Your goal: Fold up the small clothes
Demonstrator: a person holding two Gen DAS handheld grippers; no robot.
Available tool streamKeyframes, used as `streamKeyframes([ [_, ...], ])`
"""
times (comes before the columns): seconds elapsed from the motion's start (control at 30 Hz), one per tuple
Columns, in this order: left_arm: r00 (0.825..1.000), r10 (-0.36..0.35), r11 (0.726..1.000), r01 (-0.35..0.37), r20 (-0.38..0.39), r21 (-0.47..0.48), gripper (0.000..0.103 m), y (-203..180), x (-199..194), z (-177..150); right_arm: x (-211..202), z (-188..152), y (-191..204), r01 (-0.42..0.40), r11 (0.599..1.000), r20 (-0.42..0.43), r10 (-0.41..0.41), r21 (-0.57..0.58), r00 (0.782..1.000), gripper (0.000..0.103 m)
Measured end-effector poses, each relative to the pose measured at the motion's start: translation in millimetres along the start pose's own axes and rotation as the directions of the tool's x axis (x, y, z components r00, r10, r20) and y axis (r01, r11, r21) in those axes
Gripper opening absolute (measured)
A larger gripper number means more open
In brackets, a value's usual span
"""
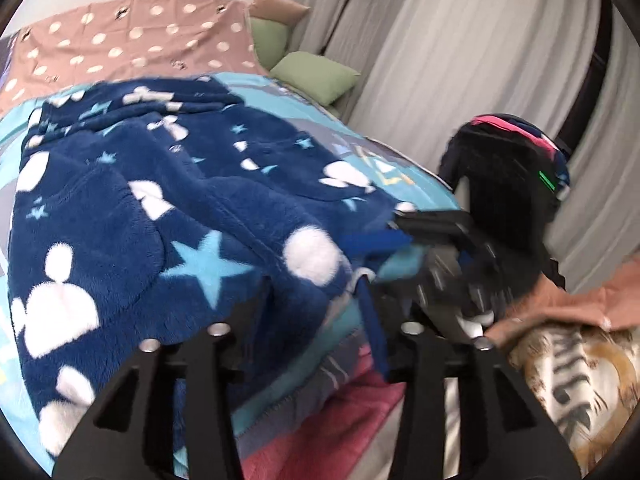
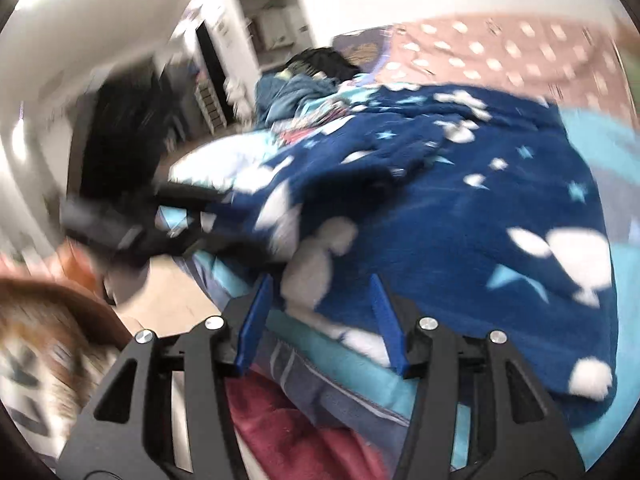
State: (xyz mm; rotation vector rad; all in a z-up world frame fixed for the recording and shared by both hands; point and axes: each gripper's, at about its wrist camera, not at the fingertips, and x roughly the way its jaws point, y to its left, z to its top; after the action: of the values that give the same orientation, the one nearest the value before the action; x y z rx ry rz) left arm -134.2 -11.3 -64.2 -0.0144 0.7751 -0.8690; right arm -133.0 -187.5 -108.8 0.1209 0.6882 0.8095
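We kept the navy fleece garment [image 1: 168, 216] spread on the bed [image 1: 304, 96], near its front edge, for folding; right hand-held gripper [image 2: 320, 320] spread, left hand-held gripper [image 1: 316, 320] we cannot tell.

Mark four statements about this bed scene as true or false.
1. The fleece is dark blue with white shapes and light blue stars. True.
2. The right gripper is shut. False: its blue fingers stand apart, with the fleece's edge between them.
3. A green cushion lies at the far end of the bed, near the curtain. True.
4. The curtain is red. False: it is pale grey.
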Motion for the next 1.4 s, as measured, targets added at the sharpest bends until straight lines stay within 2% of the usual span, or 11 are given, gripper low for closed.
streamKeyframes([
  [0.17,0.994,0.099,0.995,-0.1,0.036,0.018,0.056,-0.8,-22.3,-4.1,8.6,22.3,-10.4,-0.162,0.972,0.035,0.158,0.172,0.987,0.052],
  [0.3,0.959,0.274,0.957,-0.264,0.072,-0.117,0.067,34.4,-49.1,-13.7,35.0,32.1,-4.9,-0.131,0.972,-0.044,0.142,0.194,0.989,0.054],
  [0.37,0.934,0.35,0.918,-0.328,0.066,-0.221,0.067,58.9,-63.1,-24.1,45.0,34.8,-4.9,-0.122,0.972,-0.073,0.139,0.203,0.988,0.004],
  [0.47,0.911,0.41,0.864,-0.371,0.048,-0.342,0.067,88.4,-78.2,-41.5,24.7,38.1,1.1,-0.152,0.968,-0.022,0.159,0.2,0.987,0.006],
  [0.63,0.95,0.309,0.84,-0.257,0.033,-0.479,0.068,119.2,-77.4,-63.4,27.6,21.4,-7.4,0.058,0.989,-0.184,-0.033,0.137,0.982,0.009],
  [0.77,0.957,0.283,0.866,-0.227,0.063,-0.445,0.069,111.2,-69.4,-63.3,-3.1,18.4,-11.0,0.034,0.983,-0.077,-0.02,0.178,0.997,0.019],
  [0.8,0.956,0.286,0.869,-0.231,0.061,-0.438,0.071,109.4,-68.5,-63.1,-23.5,21.1,-9.8,0.071,0.985,-0.005,-0.071,0.16,0.997,0.031],
  [0.9,0.956,0.286,0.875,-0.235,0.06,-0.424,0.083,104.9,-64.8,-61.1,-64.5,17.0,-13.3,0.222,0.965,0.13,-0.24,0.14,0.962,0.066],
  [1.03,0.962,0.257,0.871,-0.19,0.092,-0.453,0.086,108.8,-58.9,-60.3,-94.8,-7.4,-59.3,0.381,0.878,0.057,-0.413,0.291,0.909,0.067],
  [1.17,0.976,0.193,0.86,-0.12,0.097,-0.496,0.085,113.4,-66.2,-63.9,-111.2,-44.8,-105.0,0.293,0.808,0.007,-0.344,0.511,0.939,0.065],
  [1.4,0.988,0.133,0.862,-0.076,0.079,-0.5,0.077,120.4,-60.9,-59.8,-88.8,-45.6,-119.2,0.031,0.84,0.058,-0.074,0.542,0.996,0.065],
])
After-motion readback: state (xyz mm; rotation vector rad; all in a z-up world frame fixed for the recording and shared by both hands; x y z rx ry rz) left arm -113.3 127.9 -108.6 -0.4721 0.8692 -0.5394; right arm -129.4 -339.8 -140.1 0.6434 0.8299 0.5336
